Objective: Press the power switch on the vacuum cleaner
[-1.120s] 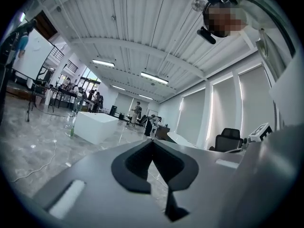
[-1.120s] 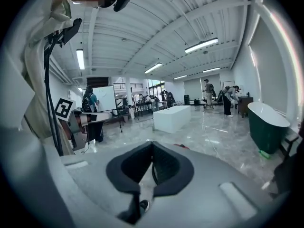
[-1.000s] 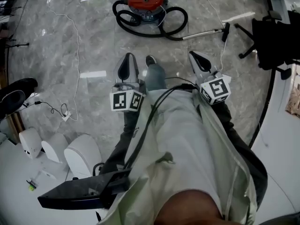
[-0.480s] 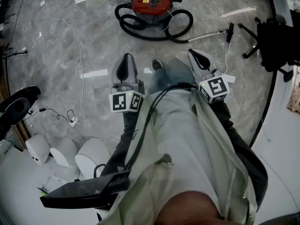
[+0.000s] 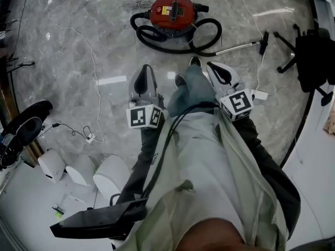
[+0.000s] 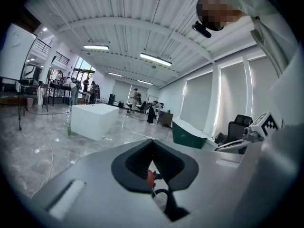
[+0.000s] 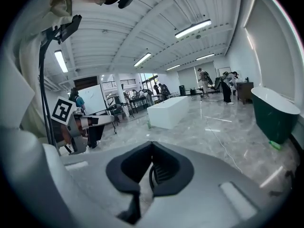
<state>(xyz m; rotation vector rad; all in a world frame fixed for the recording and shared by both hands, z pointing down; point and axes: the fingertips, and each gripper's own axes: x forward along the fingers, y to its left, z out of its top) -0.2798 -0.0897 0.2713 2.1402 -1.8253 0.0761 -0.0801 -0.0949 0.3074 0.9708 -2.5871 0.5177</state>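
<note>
The red vacuum cleaner [image 5: 173, 10] sits on the grey marble floor at the top of the head view. Its black hose [image 5: 203, 37] coils around it and a metal wand [image 5: 238, 47] lies to the right. Both grippers are held in front of the person's body, well short of the vacuum. My left gripper [image 5: 145, 70] points at the floor below the hose and is shut, holding nothing. My right gripper [image 5: 213, 67] is also shut and holds nothing. In the left gripper view a sliver of the red vacuum [image 6: 150, 176] shows through the gap behind the closed jaws [image 6: 152, 144]. The hose [image 7: 156, 173] shows the same way in the right gripper view.
A black office chair [image 5: 310, 52] stands at the right. A thin white cable [image 5: 93, 67] runs across the floor to a power strip [image 5: 89, 138] at the left. White rounded objects [image 5: 79, 169] sit at the lower left. The person's shoe [image 5: 194, 61] is between the grippers.
The person has stepped toward the vacuum, which now sits lower and nearer in the head view. Both grippers stay shut and in the same pose before the body.
</note>
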